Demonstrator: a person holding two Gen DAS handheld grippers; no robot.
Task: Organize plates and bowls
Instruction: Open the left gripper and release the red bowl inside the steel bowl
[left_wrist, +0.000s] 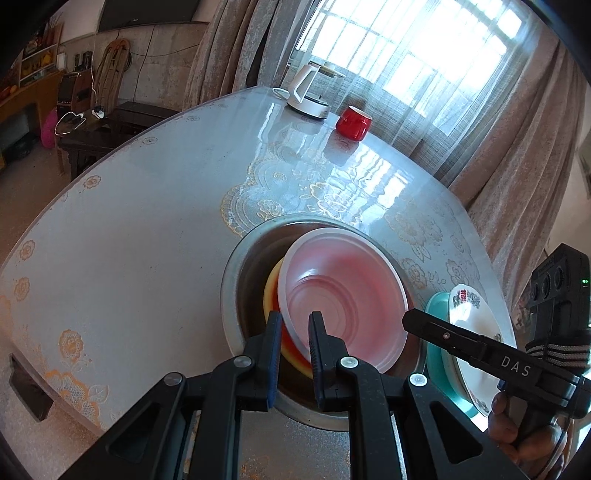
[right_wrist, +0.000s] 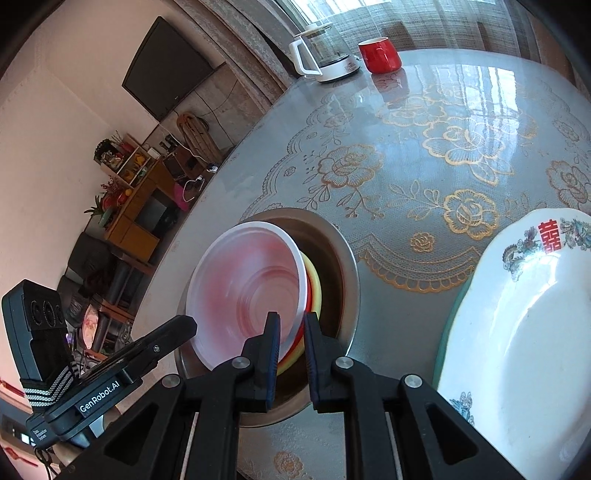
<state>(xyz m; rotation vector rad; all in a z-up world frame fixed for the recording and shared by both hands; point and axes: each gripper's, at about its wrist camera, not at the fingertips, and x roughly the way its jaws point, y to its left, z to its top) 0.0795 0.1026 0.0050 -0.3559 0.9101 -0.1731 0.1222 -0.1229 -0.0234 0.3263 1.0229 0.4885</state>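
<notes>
A stack of bowls, a translucent white-pink one (left_wrist: 343, 295) on top of red and yellow ones (left_wrist: 271, 291), sits tilted in a metal basin (left_wrist: 231, 280) sunk in the table. My left gripper (left_wrist: 295, 332) is shut on the stack's near rim. My right gripper (right_wrist: 291, 332) grips the stack's rim (right_wrist: 301, 343) from the other side; the top bowl (right_wrist: 247, 291) shows in its view. A white floral plate (right_wrist: 524, 332) lies on a teal plate (right_wrist: 448, 332) to the right, also in the left wrist view (left_wrist: 476, 332).
A white kettle (left_wrist: 310, 88) and a red cup (left_wrist: 352, 122) stand at the table's far edge by the curtained window. The round table (left_wrist: 129, 221) has a glossy floral cover. Furniture stands beyond the left edge.
</notes>
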